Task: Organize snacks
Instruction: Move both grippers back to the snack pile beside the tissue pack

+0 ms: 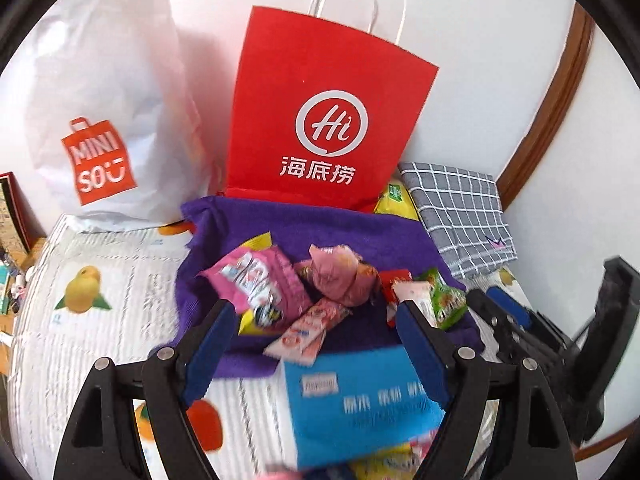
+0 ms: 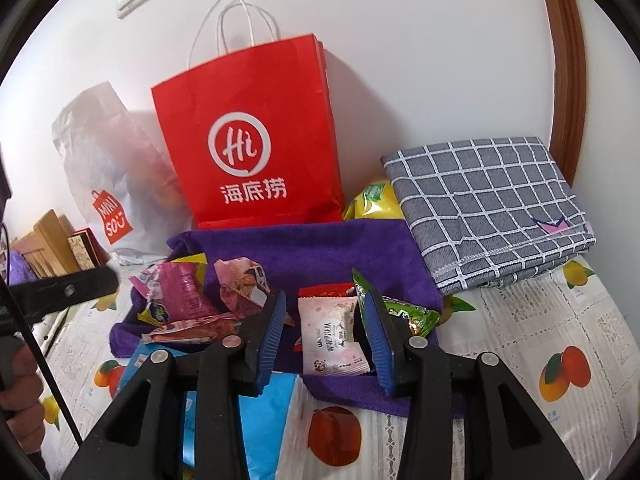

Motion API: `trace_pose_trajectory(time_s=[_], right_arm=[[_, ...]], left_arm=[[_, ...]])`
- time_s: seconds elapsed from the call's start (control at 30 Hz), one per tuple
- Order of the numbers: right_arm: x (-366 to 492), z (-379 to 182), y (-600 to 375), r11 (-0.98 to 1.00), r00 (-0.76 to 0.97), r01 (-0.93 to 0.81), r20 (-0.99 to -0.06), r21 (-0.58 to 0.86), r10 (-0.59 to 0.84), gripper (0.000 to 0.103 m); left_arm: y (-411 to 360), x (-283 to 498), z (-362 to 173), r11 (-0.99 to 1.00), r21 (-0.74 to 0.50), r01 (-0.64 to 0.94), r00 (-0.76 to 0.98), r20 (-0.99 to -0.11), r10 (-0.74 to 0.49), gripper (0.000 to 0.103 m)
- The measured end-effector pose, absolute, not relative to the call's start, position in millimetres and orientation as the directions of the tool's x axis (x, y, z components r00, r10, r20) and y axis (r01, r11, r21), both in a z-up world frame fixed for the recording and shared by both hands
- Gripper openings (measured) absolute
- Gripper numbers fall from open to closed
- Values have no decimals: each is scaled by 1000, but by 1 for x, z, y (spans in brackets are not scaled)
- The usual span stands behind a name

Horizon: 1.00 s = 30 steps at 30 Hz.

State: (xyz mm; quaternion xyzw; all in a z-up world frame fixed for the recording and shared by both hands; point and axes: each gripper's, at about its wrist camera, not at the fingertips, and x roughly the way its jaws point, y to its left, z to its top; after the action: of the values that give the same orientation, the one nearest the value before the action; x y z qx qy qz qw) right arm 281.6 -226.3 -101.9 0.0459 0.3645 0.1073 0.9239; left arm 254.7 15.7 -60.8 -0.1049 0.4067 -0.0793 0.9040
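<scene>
Several snack packets lie on a purple cloth [image 1: 360, 232] [image 2: 320, 248]. Among them are a pink packet [image 1: 256, 280] [image 2: 176, 288], a crumpled pink wrapper [image 1: 340, 276], a green packet [image 1: 448, 300] [image 2: 408, 312] and a pale pink nougat packet [image 2: 332, 332]. A blue box [image 1: 360, 400] [image 2: 256, 412] sits at the near edge. My left gripper [image 1: 316, 312] is open above the box, in front of the pile. My right gripper [image 2: 326, 304] is open with its fingers either side of the nougat packet, not closed on it. It also shows at the right of the left wrist view [image 1: 496, 304].
A red paper bag [image 1: 320, 108] [image 2: 252, 136] and a white Miniso bag [image 1: 100, 120] [image 2: 112, 168] stand against the wall. A folded grey checked cloth [image 1: 460, 216] [image 2: 488, 208] lies right, a yellow packet [image 2: 372, 200] beside it. A fruit-print tablecloth [image 1: 100, 300] covers the table.
</scene>
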Motion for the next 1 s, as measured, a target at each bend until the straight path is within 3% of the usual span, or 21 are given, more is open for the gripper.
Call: trace_pose_trajectory(time_s=[0.17,0.4,1.0], right_arm=[[256,-90,-232,970,695,-161,-678,180,241,46],[207,-80,-243,973,693,-186,-683,138,229,65],[164,-153,-223,953,495,-242,-822,182,283,65]], left_arm=[[24,223,-60,977,-206,48,656,-731,-186,81],[43,187,-70,979,-202,20,650,-741,-166,81],[66,134,-98,962,-271,-14,611,-764,-206,81]])
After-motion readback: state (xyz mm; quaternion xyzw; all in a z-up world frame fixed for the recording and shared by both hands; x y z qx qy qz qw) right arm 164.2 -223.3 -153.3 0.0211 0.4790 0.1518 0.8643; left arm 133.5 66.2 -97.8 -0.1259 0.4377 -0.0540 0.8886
